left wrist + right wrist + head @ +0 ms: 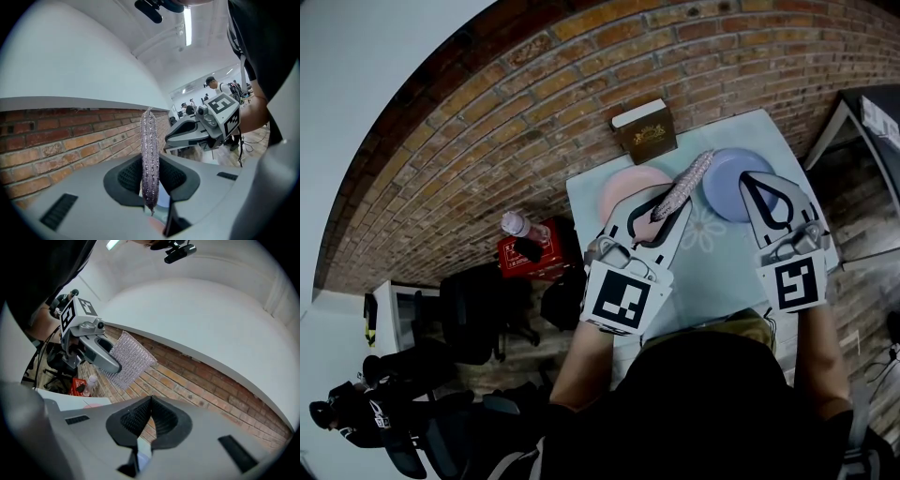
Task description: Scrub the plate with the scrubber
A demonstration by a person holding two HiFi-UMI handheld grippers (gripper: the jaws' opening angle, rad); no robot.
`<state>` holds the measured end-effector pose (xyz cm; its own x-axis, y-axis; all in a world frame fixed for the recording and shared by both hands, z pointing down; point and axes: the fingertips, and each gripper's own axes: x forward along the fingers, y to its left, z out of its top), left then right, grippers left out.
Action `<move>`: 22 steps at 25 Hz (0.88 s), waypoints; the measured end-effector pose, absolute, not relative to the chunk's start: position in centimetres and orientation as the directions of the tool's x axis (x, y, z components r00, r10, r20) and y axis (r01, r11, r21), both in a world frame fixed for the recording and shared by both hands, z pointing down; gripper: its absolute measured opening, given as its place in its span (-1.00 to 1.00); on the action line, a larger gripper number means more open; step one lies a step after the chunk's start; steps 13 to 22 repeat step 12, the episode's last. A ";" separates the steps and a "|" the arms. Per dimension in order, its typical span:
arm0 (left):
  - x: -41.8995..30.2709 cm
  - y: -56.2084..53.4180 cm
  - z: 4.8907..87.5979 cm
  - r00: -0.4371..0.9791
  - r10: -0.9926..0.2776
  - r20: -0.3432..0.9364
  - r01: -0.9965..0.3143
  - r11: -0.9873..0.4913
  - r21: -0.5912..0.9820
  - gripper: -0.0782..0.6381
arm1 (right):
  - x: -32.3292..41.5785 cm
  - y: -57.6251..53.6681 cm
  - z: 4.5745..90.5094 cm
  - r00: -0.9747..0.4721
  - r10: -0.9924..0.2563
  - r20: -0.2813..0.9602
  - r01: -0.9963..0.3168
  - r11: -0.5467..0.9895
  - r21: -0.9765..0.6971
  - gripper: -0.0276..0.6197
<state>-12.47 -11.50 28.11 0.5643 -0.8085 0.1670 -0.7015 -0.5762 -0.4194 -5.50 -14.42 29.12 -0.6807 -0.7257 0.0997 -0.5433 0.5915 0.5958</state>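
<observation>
Scrubber [689, 178] pinched in left gripper [666, 208] mid-frame, right gripper [759, 180] clamped shut on nothing, overlapping blue plate [722, 178] at upper right.

The left gripper [670, 200] covered part of the pink plate [623, 187]; the right gripper [759, 180] hid one side of the blue plate [722, 180]. Print on the box [645, 133] was too small to read.
</observation>
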 end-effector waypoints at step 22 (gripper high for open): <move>-12.5 -11.4 28.0 0.577 -0.801 0.160 -0.701 -0.586 -0.407 -0.55 | -6.0 -14.2 28.7 -0.688 -0.719 0.093 -0.537 0.592 0.601 -0.81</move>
